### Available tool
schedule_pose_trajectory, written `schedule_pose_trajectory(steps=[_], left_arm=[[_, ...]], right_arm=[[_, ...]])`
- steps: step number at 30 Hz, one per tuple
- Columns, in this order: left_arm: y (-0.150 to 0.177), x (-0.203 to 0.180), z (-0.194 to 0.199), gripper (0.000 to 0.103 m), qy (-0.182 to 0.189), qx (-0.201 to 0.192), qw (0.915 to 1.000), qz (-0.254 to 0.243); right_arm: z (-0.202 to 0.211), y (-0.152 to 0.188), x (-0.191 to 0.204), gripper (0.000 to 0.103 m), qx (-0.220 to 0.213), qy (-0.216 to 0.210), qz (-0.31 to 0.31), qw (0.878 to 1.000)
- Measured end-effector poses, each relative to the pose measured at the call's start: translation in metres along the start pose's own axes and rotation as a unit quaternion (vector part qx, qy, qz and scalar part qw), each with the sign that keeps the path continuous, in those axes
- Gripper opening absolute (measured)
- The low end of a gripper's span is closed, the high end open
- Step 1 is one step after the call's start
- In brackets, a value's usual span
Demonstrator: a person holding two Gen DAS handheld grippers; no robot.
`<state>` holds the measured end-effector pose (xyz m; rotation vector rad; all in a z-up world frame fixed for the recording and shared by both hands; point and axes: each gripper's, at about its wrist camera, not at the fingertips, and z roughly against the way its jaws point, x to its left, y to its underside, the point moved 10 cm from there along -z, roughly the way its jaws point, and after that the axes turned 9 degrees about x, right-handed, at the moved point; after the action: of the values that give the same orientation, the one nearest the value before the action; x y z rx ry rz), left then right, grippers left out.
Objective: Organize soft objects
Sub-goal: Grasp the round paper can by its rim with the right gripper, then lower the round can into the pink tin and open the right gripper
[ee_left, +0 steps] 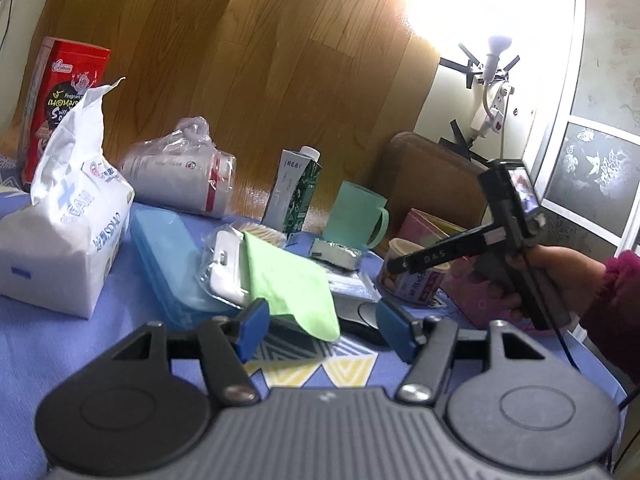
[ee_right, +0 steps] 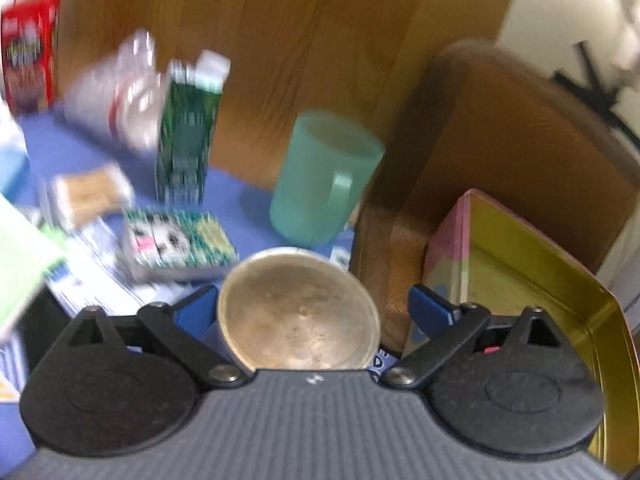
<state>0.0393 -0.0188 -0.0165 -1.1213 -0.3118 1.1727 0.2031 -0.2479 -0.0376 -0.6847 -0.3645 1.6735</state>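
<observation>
My left gripper (ee_left: 320,330) hovers low over a cluttered table (ee_left: 52,344) draped in a blue patterned cloth, its blue-padded fingers (ee_left: 252,330) spread wide with nothing between them. Just beyond the tips lies the soft item at hand, a folded green cloth (ee_left: 292,280), draped over a white device in clear wrap (ee_left: 226,270) that rests against a blue plastic case (ee_left: 160,248). To the left stands a white pack of tissues (ee_left: 68,232), its torn top sticking up; behind it a red snack box (ee_left: 66,80) and a bagged stack of paper cups (ee_left: 180,172) lying on its side. A green-and-white drink carton (ee_left: 298,192) and a teal mug (ee_left: 356,216) stand farther back.

My right gripper (ee_right: 312,312), seen from the left camera in a hand with a maroon sleeve (ee_left: 560,276), is likewise agape. Its own blurred view looks down on a round foil-lidded tub (ee_right: 298,308) sitting between the parted fingers, though I cannot tell whether either pad touches it. A pink-sided tin with a gold interior (ee_right: 532,264) stands open at right, before a brown chair back (ee_right: 500,128).
</observation>
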Motion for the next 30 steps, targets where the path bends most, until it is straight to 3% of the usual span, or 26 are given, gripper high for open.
schedule_pose_trajectory(steps=[2, 4, 12, 16, 21, 23, 25, 29, 30], left_arm=[[0.0, 0.002, -0.001, 0.06, 0.002, 0.002, 1.0, 0.005], [0.001, 0.003, -0.001, 0.06, 0.001, 0.002, 0.9999, 0.012], [-0.008, 0.016, -0.004, 0.061, 0.028, 0.024, 0.998, 0.051], [-0.039, -0.011, 0.01, 0.061, 0.019, 0.015, 0.9997, -0.005], [-0.054, -0.078, -0.012, 0.061, 0.046, 0.08, 0.9944, -0.052], [-0.045, -0.109, -0.03, 0.063, 0.068, 0.106, 0.9896, -0.068], [-0.03, -0.13, -0.049, 0.074, 0.068, 0.13, 0.9861, -0.078], [-0.003, -0.142, -0.079, 0.075, 0.061, 0.164, 0.9824, -0.067], [0.005, -0.142, -0.084, 0.069, 0.065, 0.175, 0.9808, -0.057]], right_arm=[[-0.006, 0.008, 0.0, 0.092, 0.032, -0.031, -0.022, 0.999], [0.001, 0.016, 0.002, 0.092, 0.025, -0.04, -0.035, 0.998], [0.099, 0.107, 0.038, 0.092, -0.062, -0.098, -0.016, 0.993], [0.128, 0.142, 0.04, 0.103, -0.112, -0.094, -0.025, 0.989], [0.136, 0.163, 0.04, 0.103, -0.131, -0.084, -0.018, 0.988], [0.132, 0.162, 0.042, 0.103, -0.132, -0.093, -0.022, 0.987], [0.128, 0.158, 0.049, 0.103, -0.131, -0.112, -0.005, 0.985], [0.115, 0.153, 0.055, 0.101, -0.126, -0.122, -0.012, 0.984], [0.112, 0.152, 0.056, 0.097, -0.124, -0.129, -0.013, 0.984]])
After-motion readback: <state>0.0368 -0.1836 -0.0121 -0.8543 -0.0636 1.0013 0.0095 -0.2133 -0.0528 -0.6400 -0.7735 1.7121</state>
